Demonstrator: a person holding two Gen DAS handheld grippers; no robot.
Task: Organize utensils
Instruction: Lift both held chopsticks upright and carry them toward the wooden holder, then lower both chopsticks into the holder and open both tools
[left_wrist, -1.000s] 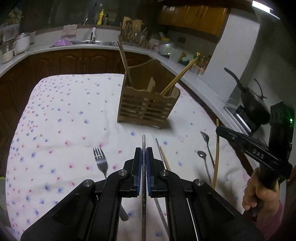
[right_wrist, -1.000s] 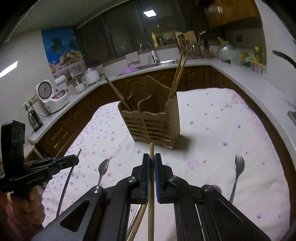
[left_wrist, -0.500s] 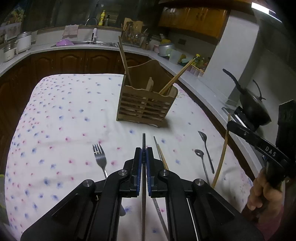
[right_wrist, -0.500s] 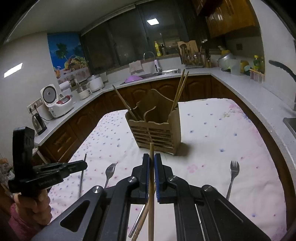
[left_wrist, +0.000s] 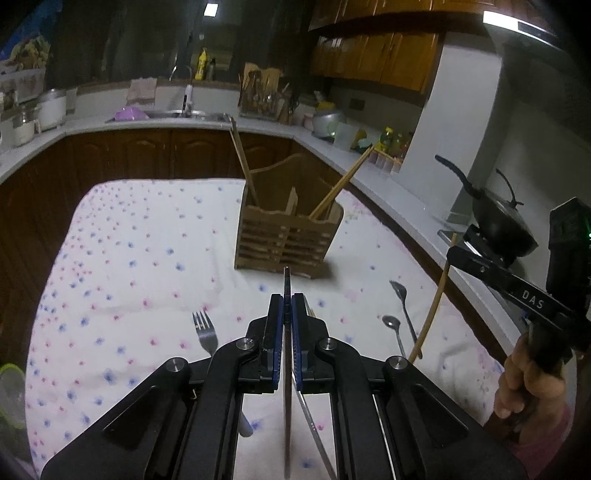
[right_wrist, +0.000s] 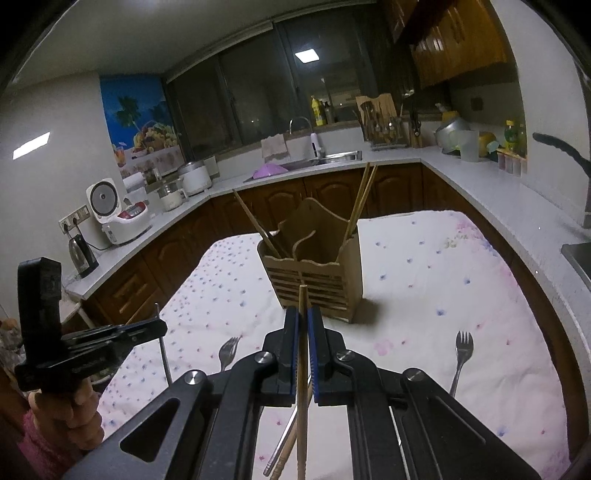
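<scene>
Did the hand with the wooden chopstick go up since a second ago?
Yes. The right gripper holding the wooden chopstick rose: in the left wrist view it climbed from beside the spoons toward the black pan.

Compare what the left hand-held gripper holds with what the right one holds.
The left hand-held gripper is shut on a metal chopstick, thin, dark and grey. The right hand-held gripper is shut on a wooden chopstick, thicker and tan. Both are slim rods held above the tablecloth, pointing toward the wooden utensil holder.
</scene>
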